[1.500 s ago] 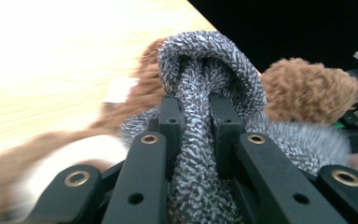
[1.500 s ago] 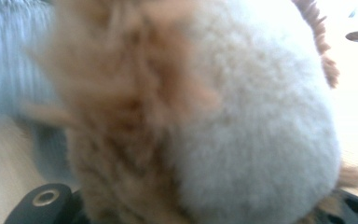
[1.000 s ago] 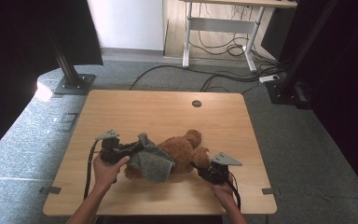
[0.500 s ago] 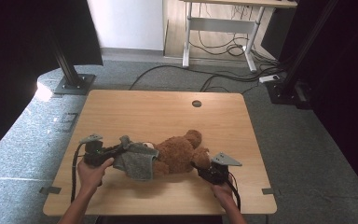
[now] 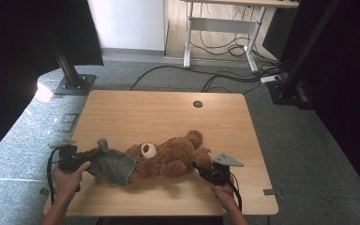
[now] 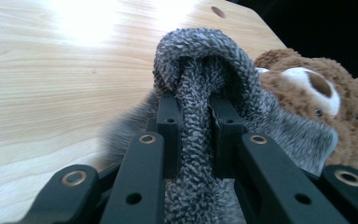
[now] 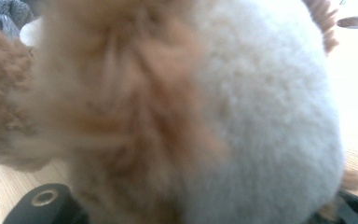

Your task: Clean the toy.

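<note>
Left gripper (image 6: 196,121), held at the worktop's near left corner, pinches a fold of the grey knitted garment (image 5: 115,165) between its two black jaws; the fabric bulges in a loop above them. Right gripper (image 5: 212,172) sits at the teddy bear's (image 5: 168,157) foot end, and its own view is so crowded with blurred brown and white plush (image 7: 242,116) that whether the jaws are spread or pressed together cannot be told. The bear lies on its side near the front edge of the worktop (image 5: 159,112), head toward the garment, which touches or overlaps its head end. Judged from this layout, one hand anchors the toy while the other draws the garment along it, either on or off; which cannot be told. Behind the pale wooden worktop, with its round cable hole (image 5: 197,104), lie grey carpet, loose cables, black stands and a second desk.
</note>
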`<state>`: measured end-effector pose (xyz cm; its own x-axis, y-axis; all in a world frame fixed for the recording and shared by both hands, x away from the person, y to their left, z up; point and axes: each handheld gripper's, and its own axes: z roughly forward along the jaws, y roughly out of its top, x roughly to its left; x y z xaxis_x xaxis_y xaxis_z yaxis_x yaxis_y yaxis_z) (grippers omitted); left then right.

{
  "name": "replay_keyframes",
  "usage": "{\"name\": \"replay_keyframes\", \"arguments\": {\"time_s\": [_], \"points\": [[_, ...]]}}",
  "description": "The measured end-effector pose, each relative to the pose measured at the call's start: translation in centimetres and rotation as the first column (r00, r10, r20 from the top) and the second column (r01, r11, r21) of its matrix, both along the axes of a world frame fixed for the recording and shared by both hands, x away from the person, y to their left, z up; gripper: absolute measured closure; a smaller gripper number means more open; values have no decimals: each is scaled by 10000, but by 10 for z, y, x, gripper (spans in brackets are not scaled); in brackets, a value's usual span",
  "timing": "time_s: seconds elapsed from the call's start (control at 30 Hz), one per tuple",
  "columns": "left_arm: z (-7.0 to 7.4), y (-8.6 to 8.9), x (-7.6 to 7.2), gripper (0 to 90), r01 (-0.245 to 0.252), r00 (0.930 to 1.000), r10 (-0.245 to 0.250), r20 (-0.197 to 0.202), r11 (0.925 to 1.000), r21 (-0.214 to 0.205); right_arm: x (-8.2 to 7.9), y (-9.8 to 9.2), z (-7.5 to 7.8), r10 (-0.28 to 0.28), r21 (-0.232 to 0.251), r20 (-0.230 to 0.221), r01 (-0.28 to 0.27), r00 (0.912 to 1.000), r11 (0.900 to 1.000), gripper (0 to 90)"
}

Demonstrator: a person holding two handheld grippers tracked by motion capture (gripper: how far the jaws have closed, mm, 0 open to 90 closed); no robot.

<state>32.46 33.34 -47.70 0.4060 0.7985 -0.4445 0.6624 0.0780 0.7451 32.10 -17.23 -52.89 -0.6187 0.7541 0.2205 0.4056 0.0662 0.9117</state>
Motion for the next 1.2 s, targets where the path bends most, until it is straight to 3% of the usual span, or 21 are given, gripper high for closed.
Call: {"name": "replay_keyframes", "arguments": {"time_s": [0.17,0.4,0.47,0.5,0.57,0.67,0.8,0.97,1.07,1.13,1.2], "points": [[-6,15,-8,764,-207,9995,216,-226,9991,362,0,-1,0,-31,8,-22,31,10000,10000,609],[-14,42,-18,754,-826,9958,835,-384,9963,247,1,-1,0,-46,4,-99,46,9999,10000,604],[-15,42,-19,709,-757,9959,769,-470,9967,276,2,0,-1,-77,38,-105,77,9999,10000,602],[-15,40,-17,629,-637,9962,655,-573,9974,323,2,0,-1,-72,24,-100,72,9999,10000,601],[-12,32,-16,465,-446,9973,475,-563,9977,504,2,0,-1,-80,21,-94,81,9999,10000,600],[3,17,-16,313,-350,9994,347,47,9968,713,2,0,-1,-74,11,-94,74,9999,10000,595],[25,-4,-17,251,-68,9979,28,641,9980,628,1,-1,-2,48,53,-145,-47,9999,10000,584],[40,-43,-20,228,763,9917,-836,973,9941,766,0,-1,-2,79,64,-180,-78,9998,9999,580],[39,-71,-21,224,1689,9821,-1749,705,9820,840,0,-1,-2,104,58,-208,-102,9997,9999,578],[29,-92,-20,220,2333,9710,-2376,265,9660,1111,0,-2,-2,118,58,-217,-117,9997,9999,577],[17,-108,-18,194,2626,9648,-2621,-233,9532,1499,0,-2,-2,135,55,-231,-134,9996,9999,576]]}}
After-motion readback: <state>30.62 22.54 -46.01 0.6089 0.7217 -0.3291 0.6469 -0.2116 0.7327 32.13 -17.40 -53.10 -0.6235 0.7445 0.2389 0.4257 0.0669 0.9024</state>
